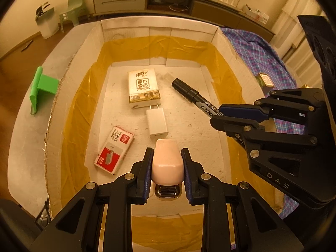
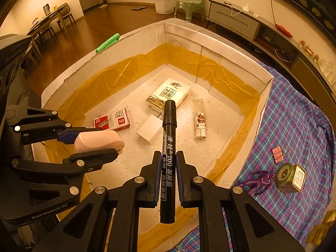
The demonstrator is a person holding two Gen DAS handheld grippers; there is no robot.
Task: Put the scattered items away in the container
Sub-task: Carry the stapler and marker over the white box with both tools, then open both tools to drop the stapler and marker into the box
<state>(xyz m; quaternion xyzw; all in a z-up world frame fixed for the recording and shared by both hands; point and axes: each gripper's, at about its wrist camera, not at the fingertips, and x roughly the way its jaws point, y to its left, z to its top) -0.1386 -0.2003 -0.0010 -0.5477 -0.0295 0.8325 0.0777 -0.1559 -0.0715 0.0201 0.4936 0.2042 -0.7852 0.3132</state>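
A white cardboard box (image 1: 222, 48) (image 2: 262, 88) lined with yellow tape is the container. My left gripper (image 1: 167, 153) (image 2: 94, 145) is shut on a pink stapler (image 1: 167, 163) (image 2: 98, 141) and hangs over the box's near end. Over the box's right side my right gripper (image 2: 167, 154) (image 1: 216, 114) is shut on a black marker (image 2: 169, 147) (image 1: 193, 94), cap pointing forward. On the box floor lie a tissue pack (image 1: 143, 86) (image 2: 171, 93), a white charger (image 1: 157, 122) (image 2: 148, 133), a red staple box (image 1: 114, 150) (image 2: 112, 120) and a small patterned tube (image 2: 200, 124).
A plaid cloth (image 2: 294, 126) (image 1: 258, 52) covers the table right of the box. On it lie a pink binder clip (image 2: 278, 154), a purple figure (image 2: 260, 181) and a small green jar (image 2: 290, 177) (image 1: 265, 79). A green plastic piece (image 1: 41, 87) (image 2: 108, 43) sits left of the box.
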